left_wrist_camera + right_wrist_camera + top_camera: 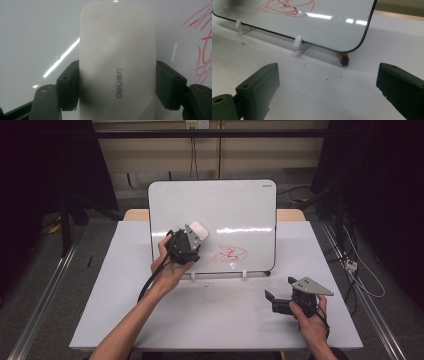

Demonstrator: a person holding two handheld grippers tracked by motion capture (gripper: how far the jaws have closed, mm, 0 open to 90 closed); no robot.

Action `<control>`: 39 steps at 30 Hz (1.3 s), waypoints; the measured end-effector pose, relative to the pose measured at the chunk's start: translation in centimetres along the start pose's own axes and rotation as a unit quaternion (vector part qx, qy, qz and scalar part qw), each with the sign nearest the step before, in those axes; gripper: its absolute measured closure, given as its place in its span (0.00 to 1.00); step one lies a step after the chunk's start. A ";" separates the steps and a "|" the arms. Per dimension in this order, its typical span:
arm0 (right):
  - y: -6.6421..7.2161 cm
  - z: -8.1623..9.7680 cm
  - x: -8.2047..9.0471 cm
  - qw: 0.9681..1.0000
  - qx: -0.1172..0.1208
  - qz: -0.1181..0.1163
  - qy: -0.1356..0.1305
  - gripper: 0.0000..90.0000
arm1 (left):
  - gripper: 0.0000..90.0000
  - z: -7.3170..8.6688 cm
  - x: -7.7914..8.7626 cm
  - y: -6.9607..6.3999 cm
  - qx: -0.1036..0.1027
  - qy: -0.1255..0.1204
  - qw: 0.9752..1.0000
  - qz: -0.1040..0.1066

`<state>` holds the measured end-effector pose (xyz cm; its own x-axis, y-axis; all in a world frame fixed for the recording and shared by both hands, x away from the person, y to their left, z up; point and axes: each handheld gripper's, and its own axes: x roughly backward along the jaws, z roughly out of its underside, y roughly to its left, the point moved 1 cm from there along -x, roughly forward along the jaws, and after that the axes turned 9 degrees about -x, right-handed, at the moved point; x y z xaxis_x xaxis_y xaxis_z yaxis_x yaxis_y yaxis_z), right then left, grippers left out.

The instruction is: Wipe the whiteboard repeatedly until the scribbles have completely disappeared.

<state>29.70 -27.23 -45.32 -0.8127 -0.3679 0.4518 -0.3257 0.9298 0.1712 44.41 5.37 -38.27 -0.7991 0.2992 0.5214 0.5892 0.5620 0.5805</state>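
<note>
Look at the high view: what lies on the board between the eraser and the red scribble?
Nothing: between the eraser and the red scribble the board is bare white.

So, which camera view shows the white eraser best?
The left gripper view: the white eraser is close, with its printed logo readable, clamped between the black jaws. The high view shows just its top end above the left gripper, against the whiteboard.

Two bare forearms, no sleeves. Each hand carries a black gripper: the left gripper and right gripper each have a grey three-cornered plate on top, a trailing black cable, blocky dark jaws and brass-coloured pivot screws.
</note>
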 end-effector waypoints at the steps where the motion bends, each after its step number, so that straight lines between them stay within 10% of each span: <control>1: 0.0 0.0 0.0 1.000 0.000 0.000 0.000 0.05 | 0.34 0.0 0.0 -0.1 0.002 0.000 1.000 0.002; 21: 0.2 0.0 -0.1 1.000 0.002 -0.002 0.001 0.05 | 0.34 -1.8 -1.0 -7.0 -0.081 -0.007 0.996 0.023; 39: 0.1 0.0 0.0 1.000 0.003 -0.003 0.001 0.05 | 0.34 -1.5 -0.9 -6.3 -0.093 -0.005 0.995 0.035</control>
<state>29.67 -27.12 -45.35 -0.8092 -0.3741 0.4531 -0.3337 0.9273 0.1696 41.56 0.40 -41.41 -0.7563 0.3400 0.5590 0.6542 0.3872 0.6497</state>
